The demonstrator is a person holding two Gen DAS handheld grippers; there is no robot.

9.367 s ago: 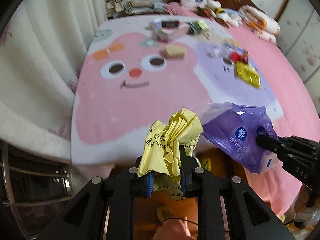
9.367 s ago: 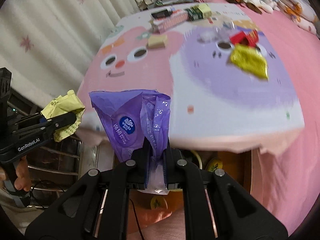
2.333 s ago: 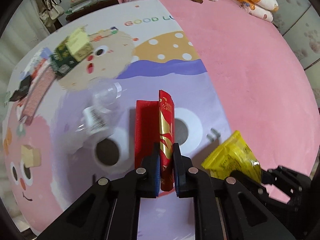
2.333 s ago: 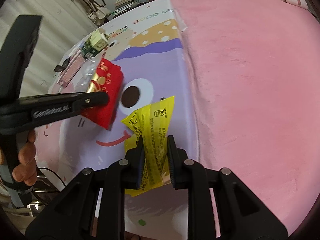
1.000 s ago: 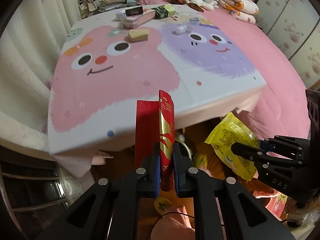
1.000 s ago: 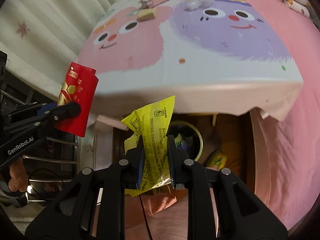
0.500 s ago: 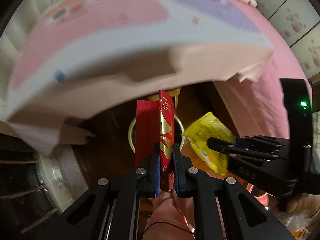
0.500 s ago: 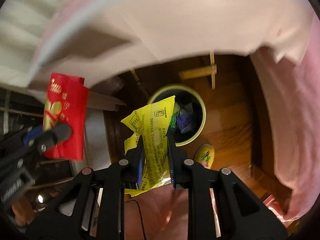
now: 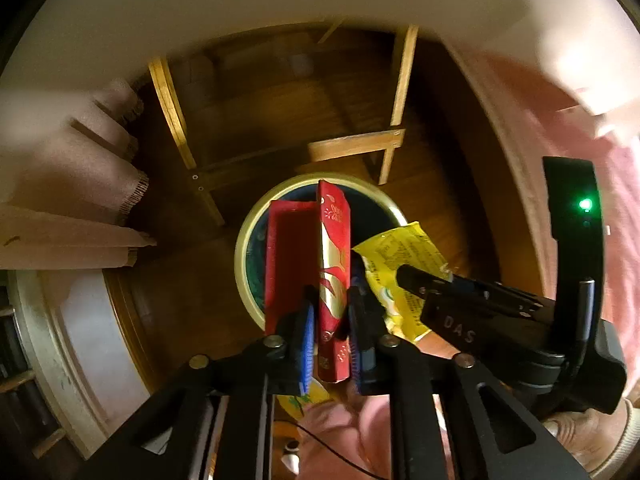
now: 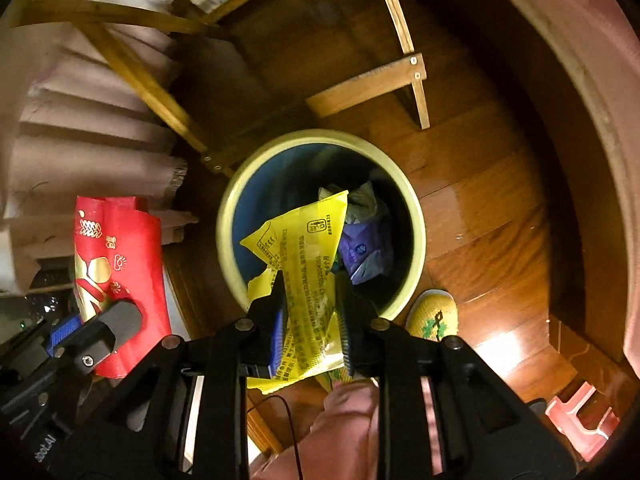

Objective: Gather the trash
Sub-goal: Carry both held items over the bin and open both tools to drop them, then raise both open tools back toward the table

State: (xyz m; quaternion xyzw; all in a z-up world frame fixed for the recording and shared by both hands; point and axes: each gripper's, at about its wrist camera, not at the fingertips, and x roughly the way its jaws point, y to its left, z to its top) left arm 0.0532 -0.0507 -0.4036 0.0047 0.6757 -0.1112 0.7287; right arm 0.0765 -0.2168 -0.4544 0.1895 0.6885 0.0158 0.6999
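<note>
Both grippers point down over bin (image 10: 416, 216), w/ red packet (image 9: 334, 264) & yellow wrapper (image 10: 308, 264).

"DAS" on right gripper (image 9: 404, 276)

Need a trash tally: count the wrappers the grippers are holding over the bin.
2. A red wrapper in the left gripper and a yellow wrapper in the right gripper, both above the bin.
</note>
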